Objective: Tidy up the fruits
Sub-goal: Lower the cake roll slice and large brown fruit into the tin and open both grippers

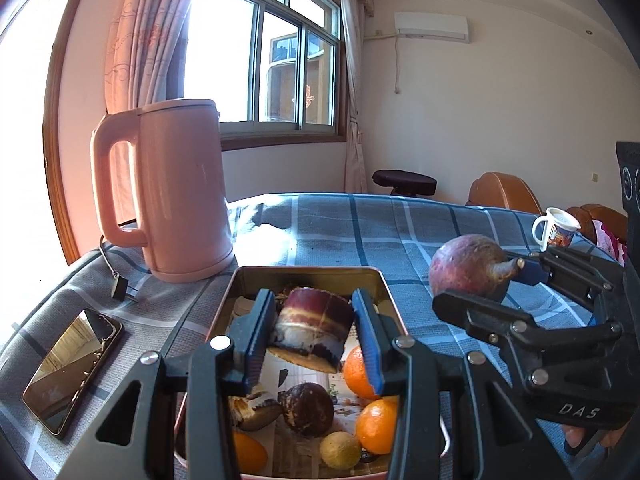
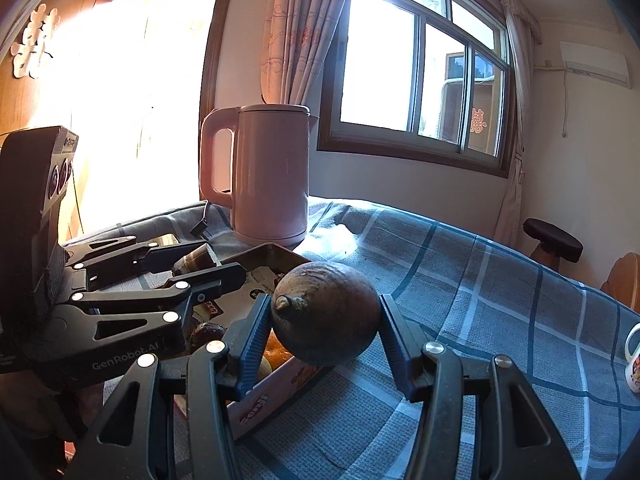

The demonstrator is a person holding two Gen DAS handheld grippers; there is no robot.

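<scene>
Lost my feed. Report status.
Left claw shut on sugarcane chunk over tin. Right claw shut on purple fruit beside tin. Nothing blocking.

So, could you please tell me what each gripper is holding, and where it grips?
The left gripper clamps a cut purple-and-white chunk by its sides; the right gripper pinches a round purple fruit across its middle.

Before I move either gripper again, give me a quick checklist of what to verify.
1. Left gripper grips the cut purple chunk: ok.
2. Chunk hangs over the tin: ok.
3. Right gripper grips the round purple fruit: ok, both pads touching.
4. Round fruit over the tin: not ok, it sits at the tin's right edge.
5. Free spot among the oranges: cannot tell.
</scene>
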